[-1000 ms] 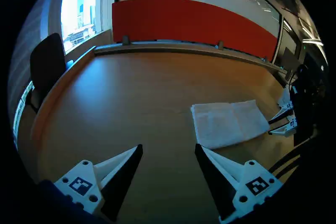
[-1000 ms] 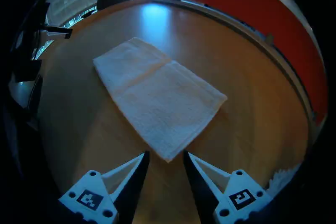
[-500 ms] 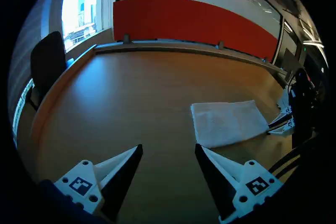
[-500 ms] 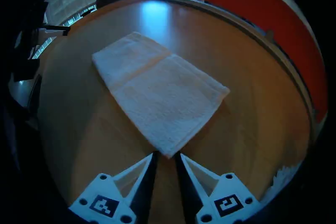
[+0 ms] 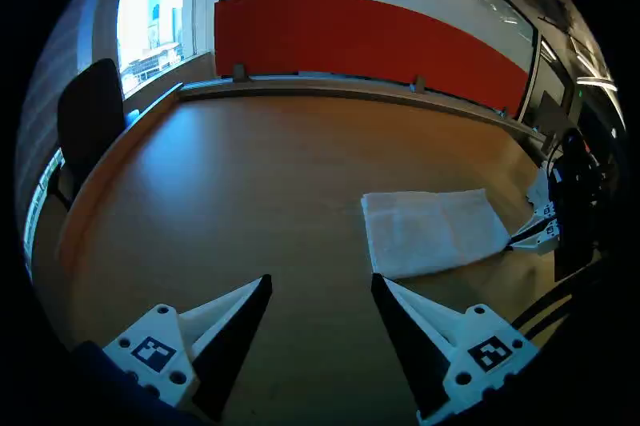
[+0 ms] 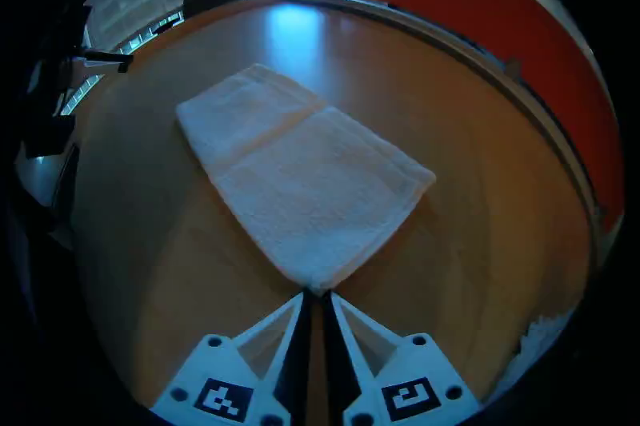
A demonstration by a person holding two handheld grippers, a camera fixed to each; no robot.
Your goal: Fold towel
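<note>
A white towel (image 6: 308, 178), folded into a rectangle, lies flat on the wooden table (image 6: 480, 186). My right gripper (image 6: 318, 298) is at the towel's nearest corner, its fingers closed to a thin slit with the corner pinched between the tips. In the left gripper view the towel (image 5: 432, 228) lies ahead to the right, and the right gripper (image 5: 530, 236) touches its far right corner. My left gripper (image 5: 320, 286) hovers open over bare table, a short way short of the towel's near left corner, with nothing between its fingers.
A red partition (image 5: 360, 38) runs along the table's far edge. A black chair (image 5: 88, 118) stands by the window at the left. Another piece of white cloth (image 6: 540, 334) lies at the table's edge beyond the right gripper.
The right gripper's fingers have closed step by step, from open around the towel's near corner to pinched on it. The left gripper has stayed still and open.
</note>
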